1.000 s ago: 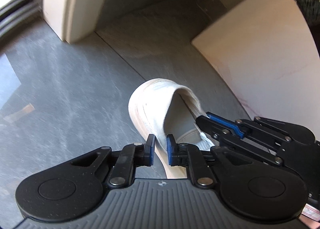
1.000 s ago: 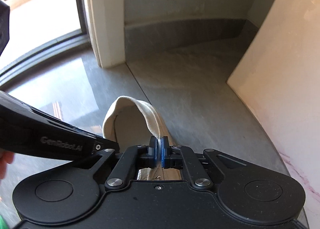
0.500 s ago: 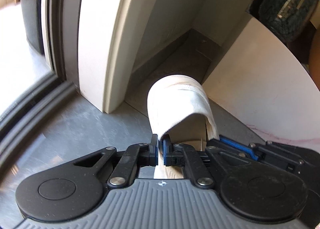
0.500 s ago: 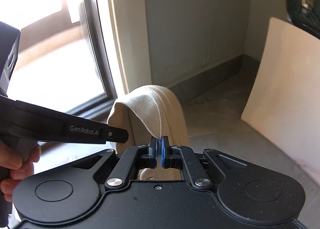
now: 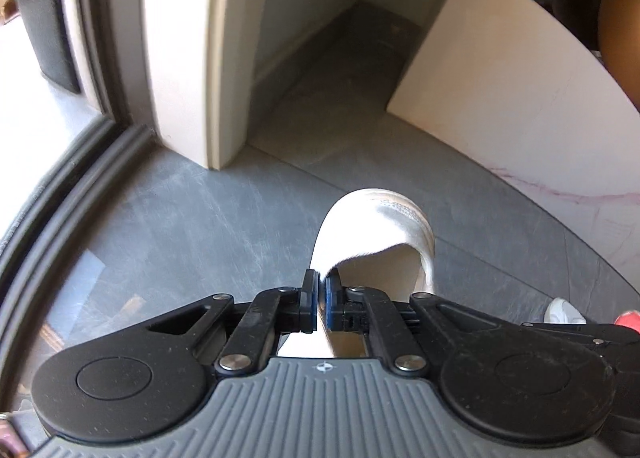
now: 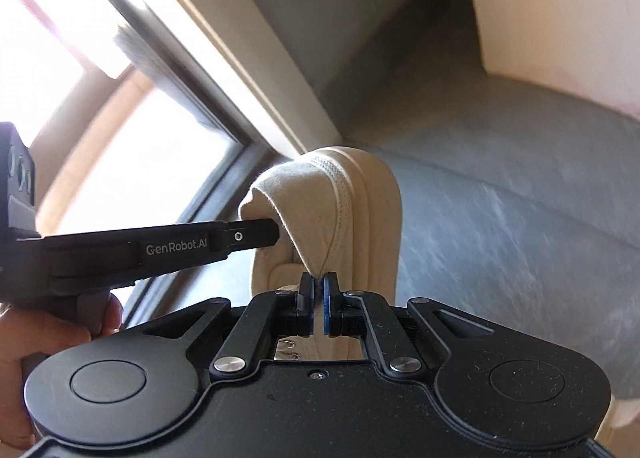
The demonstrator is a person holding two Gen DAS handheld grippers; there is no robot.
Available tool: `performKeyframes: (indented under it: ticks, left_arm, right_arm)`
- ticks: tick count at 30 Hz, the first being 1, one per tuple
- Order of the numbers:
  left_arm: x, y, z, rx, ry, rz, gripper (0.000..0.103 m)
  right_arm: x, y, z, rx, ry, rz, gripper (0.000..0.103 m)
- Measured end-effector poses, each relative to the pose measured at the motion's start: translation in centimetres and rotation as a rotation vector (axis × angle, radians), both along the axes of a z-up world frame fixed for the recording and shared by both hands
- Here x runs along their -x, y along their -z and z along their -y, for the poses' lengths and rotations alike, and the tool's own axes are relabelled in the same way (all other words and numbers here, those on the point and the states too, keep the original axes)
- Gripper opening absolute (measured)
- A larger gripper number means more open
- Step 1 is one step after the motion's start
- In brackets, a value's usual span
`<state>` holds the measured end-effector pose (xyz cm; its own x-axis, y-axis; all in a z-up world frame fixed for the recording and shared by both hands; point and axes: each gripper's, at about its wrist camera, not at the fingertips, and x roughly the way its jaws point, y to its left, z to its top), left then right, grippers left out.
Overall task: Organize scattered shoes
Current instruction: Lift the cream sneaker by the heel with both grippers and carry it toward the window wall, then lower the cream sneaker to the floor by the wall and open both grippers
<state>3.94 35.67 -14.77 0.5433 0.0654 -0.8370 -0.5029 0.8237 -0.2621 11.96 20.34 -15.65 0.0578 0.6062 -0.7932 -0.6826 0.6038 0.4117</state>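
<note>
My left gripper is shut on the rim of a white slip-on shoe and holds it above the grey floor, toe pointing away. My right gripper is shut on the rim of a beige slip-on shoe, held up and tilted. The left gripper's black body crosses the right wrist view from the left and reaches the beige shoe's left side. The rear of each shoe is hidden behind the gripper bodies.
A white door frame post and a dark sliding-door track stand to the left. A white board leans at the right. A white shoe and a red one lie at the far right on the grey tile floor.
Both grippers, each with its shoe, have lifted off the floor and swung toward the door corner. The right view has tilted. The grips have not changed.
</note>
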Motion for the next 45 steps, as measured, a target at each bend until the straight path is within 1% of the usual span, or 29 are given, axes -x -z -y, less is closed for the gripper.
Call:
performKeyframes:
  ticks: [3,5,6,9,11,13,17,20,21,24,26,28,29,30,32,35,38,41,44,45]
  left_arm:
    - [-1.9,1.0,0.2,-0.031,0.042,-0.026,0.002]
    - [-3.0,1.9,0.1,-0.024,0.059,-0.031,0.001]
    - [-3.7,2.7,0.0,-0.015,0.069,-0.035,0.002]
    - [-5.0,4.1,0.1,0.007,0.090,-0.046,0.002]
    - [-5.9,4.9,0.3,0.019,0.106,-0.054,0.002]
    - [-6.5,5.3,0.7,0.024,0.118,-0.060,0.002]
    - [-7.6,6.3,1.7,0.022,0.145,-0.067,0.002]
    - [-8.2,7.0,2.1,0.030,0.147,-0.076,0.002]
    - [-8.3,7.2,2.2,0.032,0.145,-0.079,0.003]
    - [-8.2,7.1,2.3,0.041,0.130,-0.084,0.003]
    - [-8.2,6.9,2.3,0.034,0.124,-0.084,0.004]
    - [-8.0,6.7,2.4,0.027,0.112,-0.087,0.007]
    - [-7.9,6.6,2.4,0.023,0.106,-0.091,0.012]
    - [-7.7,6.4,2.4,0.014,0.100,-0.098,0.014]
    - [-7.3,5.9,2.6,-0.005,0.094,-0.103,0.019]
    - [-6.5,4.8,3.0,-0.027,0.079,-0.096,0.022]
    - [-6.2,3.3,4.7,-0.025,0.100,-0.067,0.024]
    - [-6.3,2.2,7.4,-0.011,0.188,-0.049,0.025]
    - [-6.4,1.5,10.5,0.012,0.280,-0.038,0.025]
    - [-6.4,1.3,11.9,0.018,0.321,-0.036,0.025]
  right_arm:
    - [-1.8,0.5,0.9,0.023,0.018,-0.011,0.004]
    - [-2.9,0.7,1.9,0.045,0.021,-0.009,0.004]
    - [-3.5,0.3,2.7,0.055,0.024,-0.011,0.004]
    - [-6.0,1.7,3.9,0.100,0.059,-0.038,0.004]
    - [-6.4,2.9,4.5,0.113,0.071,-0.043,0.004]
    - [-6.5,3.1,4.9,0.126,0.074,-0.038,0.004]
    - [-8.0,3.3,7.0,0.147,0.083,-0.045,0.004]
    - [-8.6,3.5,8.5,0.156,0.046,-0.040,0.005]
    - [-8.7,3.7,8.5,0.157,0.032,-0.037,0.005]
    - [-9.1,5.3,6.2,0.150,-0.040,-0.020,0.006]
    - [-10.0,5.5,5.5,0.149,-0.077,-0.004,0.007]
    - [-11.2,7.4,1.9,0.145,-0.085,-0.014,0.009]
    - [-11.3,6.7,2.7,0.139,-0.086,-0.015,0.016]
    - [-11.5,6.1,3.4,0.134,-0.089,-0.015,0.019]
    - [-12.2,5.9,3.8,0.136,-0.109,-0.009,0.019]
    - [-12.1,7.0,1.4,0.167,-0.155,0.014,0.019]
    - [-12.1,5.8,1.7,0.215,-0.181,0.058,0.019]
    - [-10.6,2.1,4.8,0.234,-0.169,0.067,0.019]
    - [-9.5,-0.4,9.9,0.250,-0.140,0.059,0.020]
    - [-8.9,-1.1,11.5,0.261,-0.135,0.061,0.023]
